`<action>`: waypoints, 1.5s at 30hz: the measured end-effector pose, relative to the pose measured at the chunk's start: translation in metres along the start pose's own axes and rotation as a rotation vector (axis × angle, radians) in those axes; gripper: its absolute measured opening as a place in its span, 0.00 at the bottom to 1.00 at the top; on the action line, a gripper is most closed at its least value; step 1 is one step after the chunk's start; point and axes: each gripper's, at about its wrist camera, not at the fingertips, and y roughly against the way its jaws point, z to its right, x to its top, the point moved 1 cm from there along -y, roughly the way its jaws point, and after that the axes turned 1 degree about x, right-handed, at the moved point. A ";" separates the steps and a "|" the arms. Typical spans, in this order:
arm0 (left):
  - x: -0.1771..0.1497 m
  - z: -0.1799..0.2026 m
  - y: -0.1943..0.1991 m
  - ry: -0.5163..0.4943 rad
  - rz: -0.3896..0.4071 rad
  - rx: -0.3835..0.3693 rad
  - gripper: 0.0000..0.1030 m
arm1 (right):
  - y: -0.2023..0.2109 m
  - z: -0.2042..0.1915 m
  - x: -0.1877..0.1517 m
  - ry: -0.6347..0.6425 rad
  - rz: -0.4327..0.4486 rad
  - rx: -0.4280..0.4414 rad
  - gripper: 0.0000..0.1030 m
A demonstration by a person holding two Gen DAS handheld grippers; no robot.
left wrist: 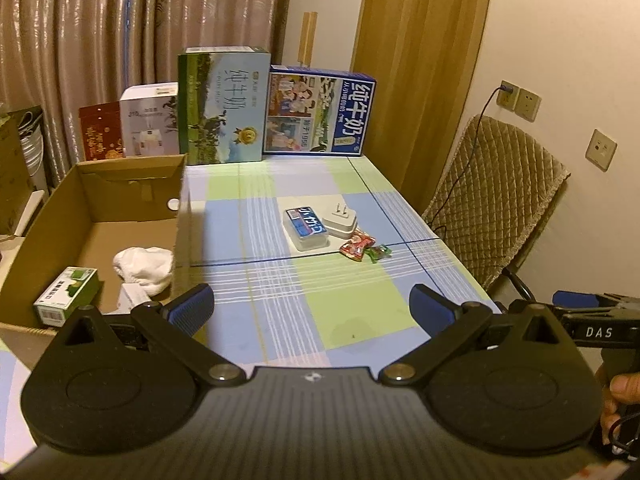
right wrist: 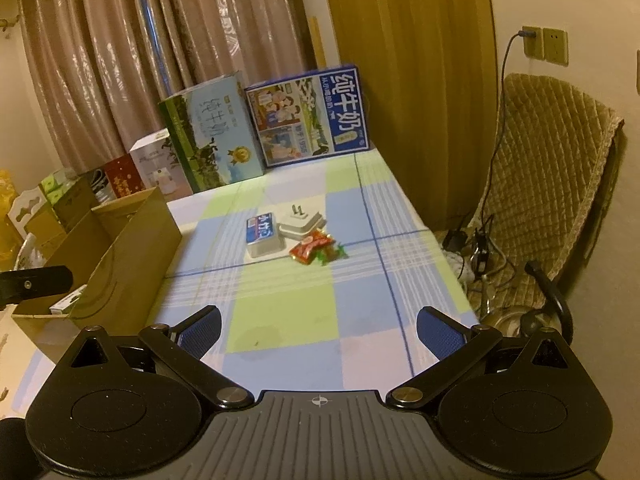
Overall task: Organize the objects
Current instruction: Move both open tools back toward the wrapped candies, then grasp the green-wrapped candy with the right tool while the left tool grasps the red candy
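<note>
A small clear box with a blue label (left wrist: 306, 228) (right wrist: 265, 234) lies mid-table beside a white plug adapter (left wrist: 341, 221) (right wrist: 301, 224), a red snack packet (left wrist: 355, 245) (right wrist: 311, 249) and a green candy (left wrist: 379, 253) (right wrist: 332, 255). An open cardboard box (left wrist: 132, 200) (right wrist: 132, 240) at the table's left holds a white cloth (left wrist: 145, 266) and a small green-and-white carton (left wrist: 68, 296). My left gripper (left wrist: 312, 308) hovers open over the near table, well short of the items. My right gripper (right wrist: 318, 330) is likewise open and empty.
Two tall milk cartons (left wrist: 224, 106) (left wrist: 320, 112) stand at the table's far edge, with a white box (left wrist: 150, 120) and a red box (left wrist: 101, 130) left of them. A quilted chair (left wrist: 492, 196) (right wrist: 552, 184) and cables sit to the right of the table.
</note>
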 end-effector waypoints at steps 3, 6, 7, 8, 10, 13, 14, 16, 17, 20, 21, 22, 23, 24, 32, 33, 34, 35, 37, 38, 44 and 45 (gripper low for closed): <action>0.003 0.006 -0.007 -0.013 0.004 -0.010 0.99 | -0.005 0.002 0.005 0.015 0.002 0.002 0.98; 0.006 0.013 -0.020 -0.030 -0.003 -0.013 0.99 | -0.016 0.005 0.011 0.035 0.004 0.000 0.98; 0.007 0.015 -0.025 -0.033 -0.006 -0.014 0.99 | -0.021 0.006 0.014 0.041 0.004 0.000 0.98; 0.007 0.017 -0.031 -0.037 -0.008 -0.015 0.99 | -0.026 0.008 0.016 0.047 0.006 -0.001 0.98; 0.009 0.020 -0.043 -0.044 -0.010 -0.012 0.99 | -0.037 0.012 0.020 0.070 0.008 -0.012 0.98; 0.008 0.025 -0.065 -0.061 -0.016 -0.015 0.99 | -0.057 0.021 0.025 0.092 0.006 -0.021 0.98; 0.008 0.026 -0.073 -0.066 -0.021 -0.017 0.99 | -0.066 0.024 0.026 0.097 0.003 -0.019 0.98; 0.007 0.029 -0.091 -0.083 -0.032 -0.020 0.99 | -0.083 0.029 0.028 0.103 -0.007 -0.018 0.98; 0.007 0.030 -0.100 -0.091 -0.036 -0.021 0.99 | -0.092 0.031 0.029 0.108 -0.010 -0.011 0.96; 0.007 0.034 -0.129 -0.109 -0.045 -0.011 0.99 | -0.121 0.037 0.031 0.118 -0.021 0.005 0.90; 0.007 0.034 -0.140 -0.114 -0.048 -0.008 0.99 | -0.132 0.039 0.031 0.120 -0.034 0.009 0.86; 0.007 0.034 -0.149 -0.116 -0.051 -0.002 0.99 | -0.141 0.041 0.032 0.120 -0.044 0.012 0.84; 0.007 0.033 -0.159 -0.115 -0.056 0.004 0.99 | -0.151 0.042 0.032 0.121 -0.055 0.017 0.80; 0.007 0.031 -0.169 -0.113 -0.060 0.004 0.99 | -0.160 0.043 0.032 0.122 -0.067 0.024 0.78; 0.002 0.020 -0.228 -0.102 -0.115 0.006 0.99 | -0.220 0.043 0.045 0.180 -0.100 0.077 0.70; 0.002 0.020 -0.234 -0.107 -0.122 0.009 0.99 | -0.228 0.044 0.045 0.185 -0.103 0.081 0.66; 0.001 0.019 -0.240 -0.113 -0.129 0.014 0.99 | -0.236 0.044 0.046 0.189 -0.114 0.082 0.63; 0.001 0.018 -0.246 -0.119 -0.134 0.015 0.99 | -0.246 0.044 0.045 0.191 -0.129 0.082 0.60; 0.001 0.016 -0.256 -0.125 -0.147 0.010 0.99 | -0.259 0.044 0.043 0.209 -0.149 0.083 0.58; 0.001 0.015 -0.261 -0.124 -0.150 0.004 0.99 | -0.264 0.044 0.042 0.224 -0.153 0.086 0.58; 0.002 0.012 -0.282 -0.116 -0.170 -0.014 0.99 | -0.289 0.047 0.041 0.223 -0.169 0.096 0.56; 0.001 0.013 -0.284 -0.122 -0.170 -0.014 0.99 | -0.293 0.045 0.040 0.235 -0.174 0.097 0.56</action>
